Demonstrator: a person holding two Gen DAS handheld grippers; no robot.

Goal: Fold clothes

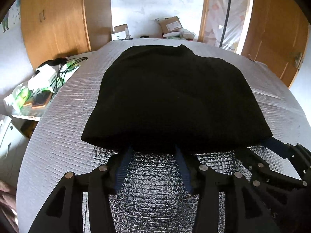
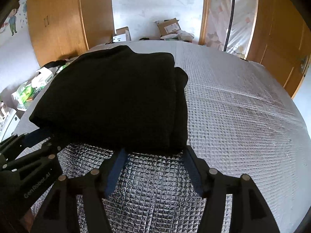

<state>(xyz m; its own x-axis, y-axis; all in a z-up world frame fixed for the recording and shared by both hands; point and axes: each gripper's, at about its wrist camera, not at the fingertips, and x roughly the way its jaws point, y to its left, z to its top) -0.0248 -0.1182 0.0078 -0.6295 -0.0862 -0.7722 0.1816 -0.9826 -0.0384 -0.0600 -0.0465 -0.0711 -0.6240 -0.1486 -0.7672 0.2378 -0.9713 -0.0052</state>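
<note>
2 grippers sit side by side at the near edge of a folded black garment [image 1: 175, 101] lying on the silver quilted surface [image 2: 243, 116]. The left gripper [image 1: 154, 149] has its jaws spread wide, blue pads [image 1: 124, 163] just at the cloth's hem, gripping nothing. The right gripper [image 2: 154, 152] is equally wide, its tips at the garment's near right corner.

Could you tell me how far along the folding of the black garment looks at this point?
Mostly done: the black garment lies as a compact folded stack on the silver quilted mat. Nothing is held; the left gripper and right gripper stand open at its near edge. Possibly one last fold or tidying remains.
</note>
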